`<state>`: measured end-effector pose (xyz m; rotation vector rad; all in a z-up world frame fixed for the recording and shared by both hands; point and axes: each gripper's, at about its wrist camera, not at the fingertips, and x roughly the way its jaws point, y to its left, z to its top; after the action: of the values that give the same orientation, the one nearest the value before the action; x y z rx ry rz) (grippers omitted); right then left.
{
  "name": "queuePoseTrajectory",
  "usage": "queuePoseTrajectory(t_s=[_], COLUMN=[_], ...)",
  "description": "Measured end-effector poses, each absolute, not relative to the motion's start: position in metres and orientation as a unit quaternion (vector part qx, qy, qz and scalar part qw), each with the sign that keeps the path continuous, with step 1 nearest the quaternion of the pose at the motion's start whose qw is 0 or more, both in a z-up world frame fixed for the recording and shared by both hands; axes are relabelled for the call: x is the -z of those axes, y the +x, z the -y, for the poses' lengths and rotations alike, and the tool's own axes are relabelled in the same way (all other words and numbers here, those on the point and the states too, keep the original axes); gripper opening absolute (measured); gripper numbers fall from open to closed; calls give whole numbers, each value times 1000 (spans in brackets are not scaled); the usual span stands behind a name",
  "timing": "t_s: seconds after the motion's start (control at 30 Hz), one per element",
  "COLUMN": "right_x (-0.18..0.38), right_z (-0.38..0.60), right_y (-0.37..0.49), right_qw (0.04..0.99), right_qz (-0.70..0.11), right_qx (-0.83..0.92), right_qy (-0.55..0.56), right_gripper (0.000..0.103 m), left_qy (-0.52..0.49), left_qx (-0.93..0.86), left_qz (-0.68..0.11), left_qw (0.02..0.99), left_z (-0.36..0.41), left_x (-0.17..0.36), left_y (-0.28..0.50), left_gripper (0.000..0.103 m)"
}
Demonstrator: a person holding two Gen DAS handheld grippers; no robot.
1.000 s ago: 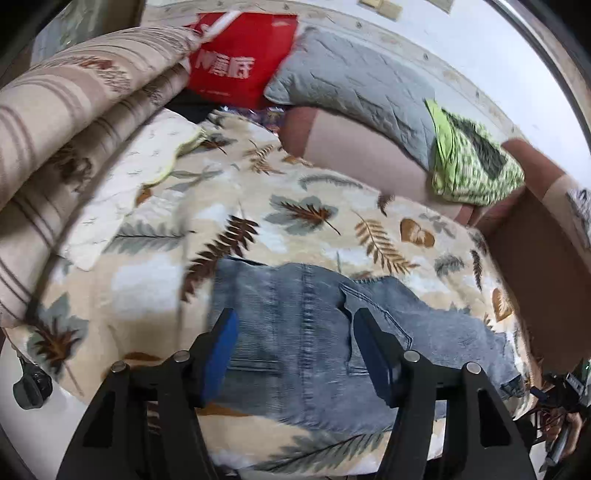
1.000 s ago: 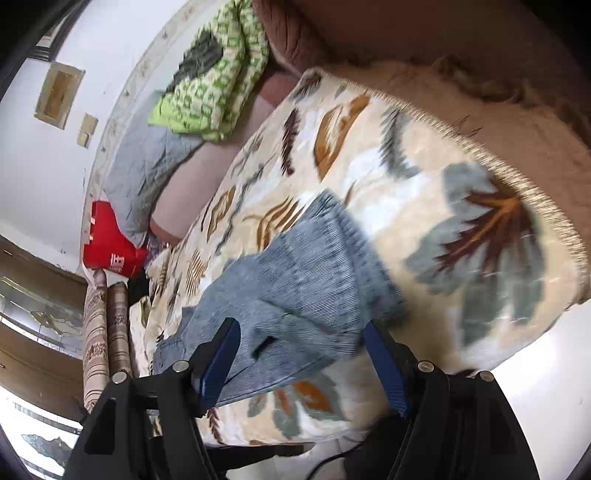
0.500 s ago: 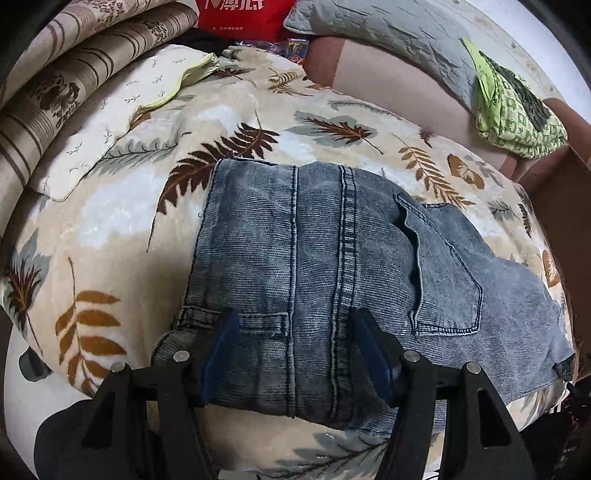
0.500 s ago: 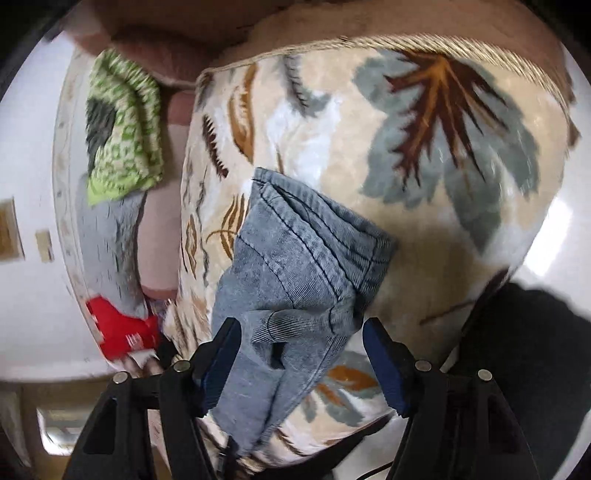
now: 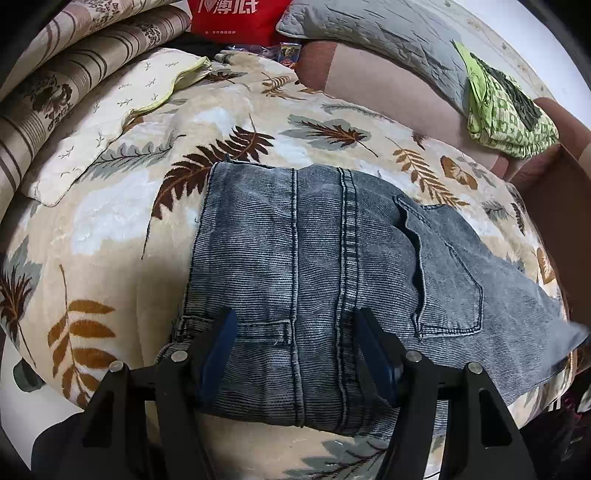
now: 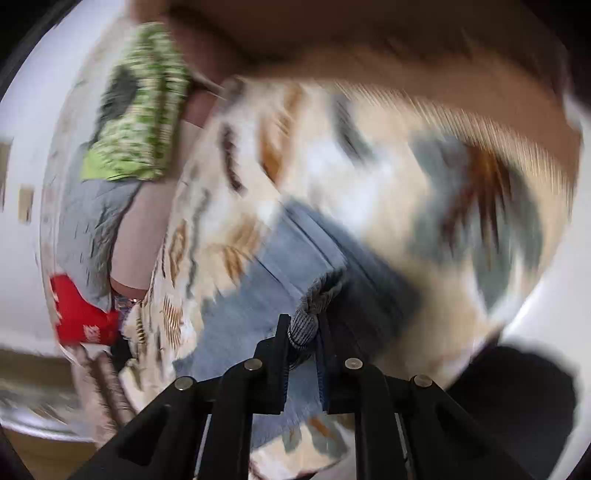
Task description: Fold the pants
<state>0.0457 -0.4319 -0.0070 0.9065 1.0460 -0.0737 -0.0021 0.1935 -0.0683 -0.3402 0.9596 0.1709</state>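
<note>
Grey-blue denim pants point(image 5: 332, 266) lie on a leaf-print blanket point(image 5: 110, 229), waistband toward me, back pocket at the right. My left gripper point(image 5: 299, 332) is open, its blue-padded fingers point(image 5: 218, 343) resting either side of the waistband near the front edge. In the blurred right wrist view, my right gripper point(image 6: 303, 332) is shut on a bunched fold of the pants point(image 6: 314, 302), at the leg end near the blanket's edge.
Striped rolled bedding point(image 5: 55, 74) and a cream pillow point(image 5: 110, 122) lie at the left. A red bag point(image 5: 232, 14), grey quilted pillow point(image 5: 369, 33) and green patterned cloth point(image 5: 509, 114) sit along the back. A brown sofa arm point(image 5: 554, 221) stands at right.
My left gripper moved closer over the waistband and stayed open. My right gripper closed on a fold of the pants' leg end and is moving fast, blurring its view.
</note>
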Motion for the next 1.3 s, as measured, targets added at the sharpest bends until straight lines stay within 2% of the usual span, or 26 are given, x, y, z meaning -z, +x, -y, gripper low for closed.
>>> queuePoseTrajectory(t_s=[0.1,0.2,0.27,0.3,0.37,0.4,0.47,0.53,0.57,0.63,0.7,0.77,0.87,0.9,1.0,1.07,1.13,1.2,1.27,1.3], right_x=[-56,-88,-66,-37,41,61,61,43,32,4,-16,-13,55,69,33,-3,-27,-39,-39,-36], right_z=[422,409,412,420,438,443,451,450,450,444,438,425,432,438,437,421,391,348,290,256], right_y=[67,65,56,53,50,47,29,24,21,18,20,27,48,50,48,55,69,87,110,122], right_qw=[834,878,875,857,792,770,778,791,801,824,844,857,794,776,805,840,858,861,850,841], right_qz=[-427,-376,-387,-416,-513,-539,-510,-505,-497,-471,-443,-431,-535,-561,-522,-486,-468,-467,-481,-487], right_qx=[15,-6,5,22,50,60,46,47,48,36,15,-6,23,48,45,45,10,-62,-146,-192], right_qy=[348,297,291,303,328,337,364,343,331,314,303,284,286,286,279,239,212,194,160,134], right_gripper=[12,12,13,16,16,15,17,26,34,40,73,80,80,77,77,77,77,77,77,77], left_qy=[-150,-139,-138,-136,-130,-126,-120,-116,-114,-114,-112,-113,-120,-122,-99,-72,-45,-18,-65,-63], left_qx=[-86,-90,-90,-90,-91,-92,-97,-103,-106,-108,-110,-113,-136,-137,-131,-125,-139,-176,-175,-177], left_qz=[-461,-462,-462,-462,-463,-464,-465,-469,-470,-470,-470,-472,-466,-447,-394,-391,-419,-488,-472,-474], left_qw=[870,871,871,872,872,872,872,870,869,868,868,867,866,876,904,909,896,855,861,860], left_z=[-191,-189,-189,-189,-187,-186,-185,-183,-183,-182,-182,-182,-182,-179,-165,-154,-151,-160,-175,-176], left_x=[70,70,71,71,70,71,71,71,71,71,71,69,54,40,9,4,23,67,76,75], left_y=[0,0,0,0,0,0,1,4,4,4,4,5,4,1,-4,3,14,28,21,20], left_gripper=[68,68,68,68,68,68,70,71,71,72,72,72,72,72,73,75,75,76,84,84])
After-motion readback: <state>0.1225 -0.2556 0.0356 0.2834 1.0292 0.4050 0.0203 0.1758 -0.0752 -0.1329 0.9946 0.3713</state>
